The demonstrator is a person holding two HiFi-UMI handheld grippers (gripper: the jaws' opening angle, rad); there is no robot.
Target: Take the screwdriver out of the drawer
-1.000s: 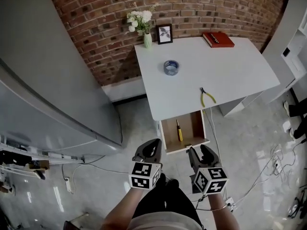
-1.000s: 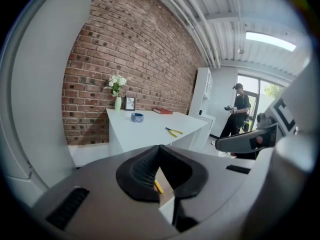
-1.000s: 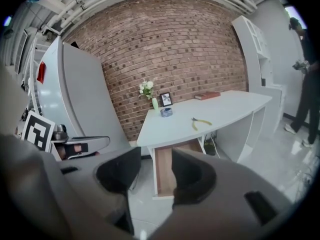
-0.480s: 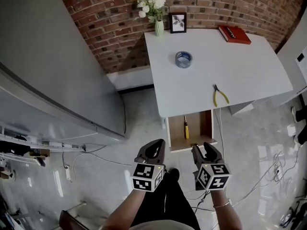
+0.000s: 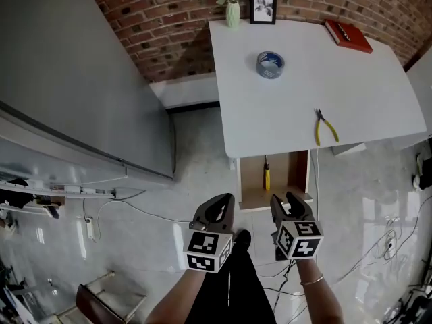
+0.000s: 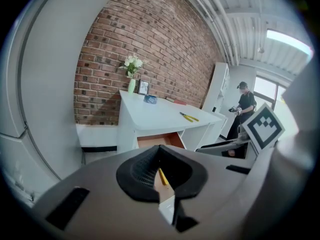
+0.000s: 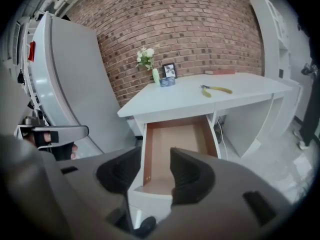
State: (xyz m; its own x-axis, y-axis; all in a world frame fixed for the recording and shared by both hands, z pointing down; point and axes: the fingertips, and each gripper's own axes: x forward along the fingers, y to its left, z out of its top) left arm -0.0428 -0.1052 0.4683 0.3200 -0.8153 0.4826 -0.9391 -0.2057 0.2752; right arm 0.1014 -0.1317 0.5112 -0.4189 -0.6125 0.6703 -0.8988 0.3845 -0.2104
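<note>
A tall grey cabinet fills the left side against the brick wall. The left gripper hovers above the floor, short of the desk; in the left gripper view its pads are clenched down to a thin slit and grasp nothing. Just ahead and to the right, the wooden drawer stands pulled open under the front edge of the white desk. The screwdriver, with its yellow handle, lies lengthwise on the drawer floor near the left wall, touched by neither gripper. The right gripper hangs just before the drawer front, its jaws spread apart and empty, the open drawer showing between them. On the desk are a vase of flowers, a picture frame, a roll of tape, yellow-handled pliers near the front edge, and a red book at the far right.
</note>
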